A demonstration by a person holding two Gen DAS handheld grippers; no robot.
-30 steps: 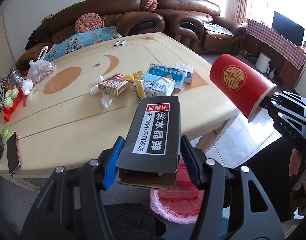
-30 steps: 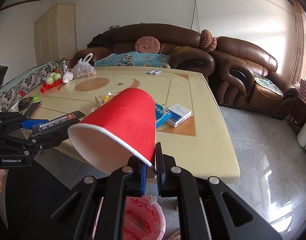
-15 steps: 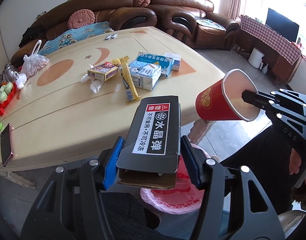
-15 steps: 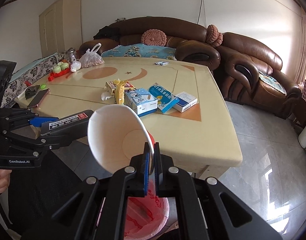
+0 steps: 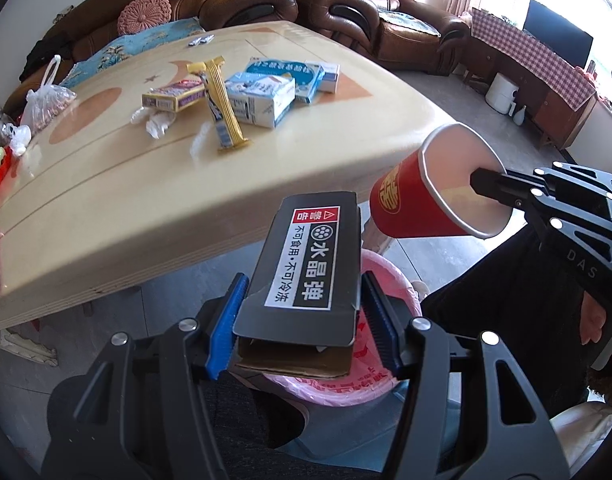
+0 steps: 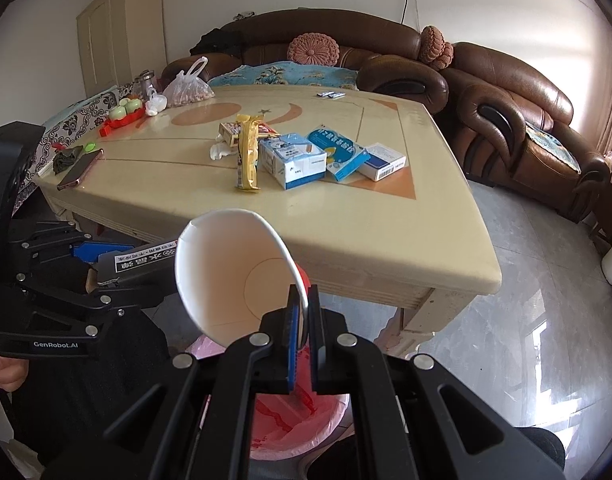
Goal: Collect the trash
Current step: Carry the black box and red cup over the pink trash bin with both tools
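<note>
Left gripper (image 5: 304,322) clamped on the sides of a flat black carton (image 5: 308,264) with a white label of Chinese characters; the carton's open brown end faces the camera, and it hangs above a bin lined with a pink bag (image 5: 380,376) on the floor beside the table (image 5: 106,216). Right gripper (image 6: 302,334) pinched shut on the rim wall of a red paper cup (image 6: 230,276), one finger inside the white interior and one outside; the cup lies tilted, mouth toward the camera in the right wrist view, over the same bin (image 6: 306,424). In the left wrist view the cup (image 5: 434,200) sits just right of the carton, apart from it. On the table remain a yellow snack wrapper (image 6: 248,152), a blue-and-white carton (image 6: 292,158), further small boxes (image 6: 384,160) and crumpled plastic (image 5: 156,124).
</note>
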